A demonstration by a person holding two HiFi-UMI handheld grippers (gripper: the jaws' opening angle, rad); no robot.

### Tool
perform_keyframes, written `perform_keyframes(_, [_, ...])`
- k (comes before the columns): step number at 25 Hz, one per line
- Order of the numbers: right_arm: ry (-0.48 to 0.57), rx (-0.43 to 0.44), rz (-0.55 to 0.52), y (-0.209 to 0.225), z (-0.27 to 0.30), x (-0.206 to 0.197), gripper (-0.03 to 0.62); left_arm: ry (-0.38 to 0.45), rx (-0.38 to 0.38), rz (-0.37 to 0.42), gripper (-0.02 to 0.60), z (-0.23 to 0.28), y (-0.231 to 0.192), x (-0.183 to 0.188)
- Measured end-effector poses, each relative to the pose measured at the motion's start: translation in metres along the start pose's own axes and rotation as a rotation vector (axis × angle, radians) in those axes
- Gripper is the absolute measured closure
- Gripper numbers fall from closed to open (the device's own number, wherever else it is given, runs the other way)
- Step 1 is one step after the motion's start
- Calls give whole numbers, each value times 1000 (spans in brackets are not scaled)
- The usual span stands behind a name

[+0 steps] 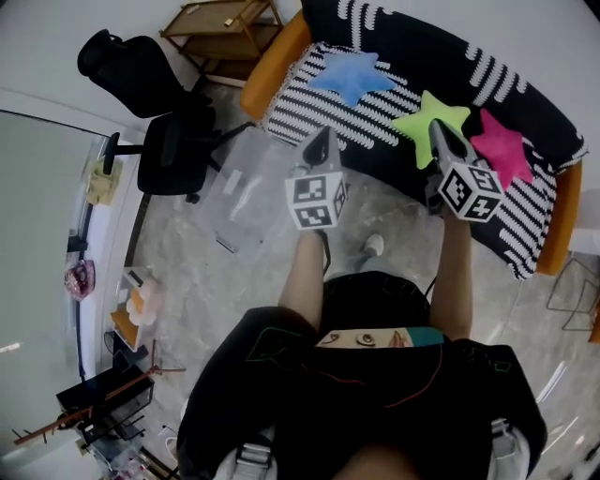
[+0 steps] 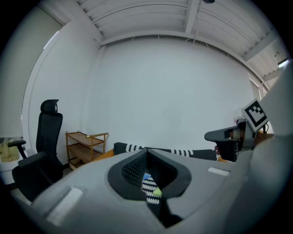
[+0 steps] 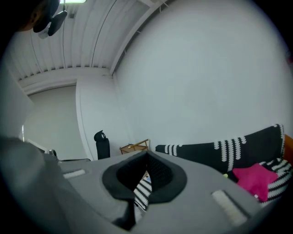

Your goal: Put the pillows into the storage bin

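Observation:
Three star-shaped pillows lie on the black-and-white striped sofa (image 1: 309, 94): a blue one (image 1: 352, 75) at the left, a green one (image 1: 429, 120) in the middle and a pink one (image 1: 502, 150) at the right. A clear storage bin (image 1: 246, 192) stands on the floor in front of the sofa's left end. My left gripper (image 1: 322, 142) is held up in the air over the sofa's front edge, shut and empty. Just as empty, my right gripper (image 1: 441, 136) is shut and hovers in front of the green pillow. The pink pillow (image 3: 254, 179) also shows in the right gripper view.
A black office chair (image 1: 173, 141) stands left of the bin. A wooden shelf (image 1: 225, 28) is behind it by the wall. A desk edge with small clutter (image 1: 131, 309) runs along the left. The sofa has orange arms (image 1: 272, 66).

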State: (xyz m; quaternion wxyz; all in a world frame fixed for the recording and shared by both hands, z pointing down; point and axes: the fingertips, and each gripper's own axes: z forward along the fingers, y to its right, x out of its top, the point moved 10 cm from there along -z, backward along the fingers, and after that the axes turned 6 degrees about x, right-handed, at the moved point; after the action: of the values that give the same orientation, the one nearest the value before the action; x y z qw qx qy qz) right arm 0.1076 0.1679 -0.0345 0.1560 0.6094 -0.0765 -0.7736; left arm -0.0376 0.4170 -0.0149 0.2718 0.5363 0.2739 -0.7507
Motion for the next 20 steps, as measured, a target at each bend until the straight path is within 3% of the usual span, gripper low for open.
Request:
perform_keyframes(3, [8, -8, 7, 23, 22, 9, 591, -22, -20, 0, 571, 29, 4, 3])
perform_keyframes(8, [-40, 3, -30, 37, 53, 2, 591, -82, 47, -2, 571, 47, -18, -10])
perform_keyframes(14, [-27, 38, -77, 34, 95, 21, 591, -62, 68, -3, 571, 77, -39, 4])
perform_keyframes(20, [-13, 58, -123, 55, 144, 54, 591, -42, 24, -22, 571, 147, -44, 11])
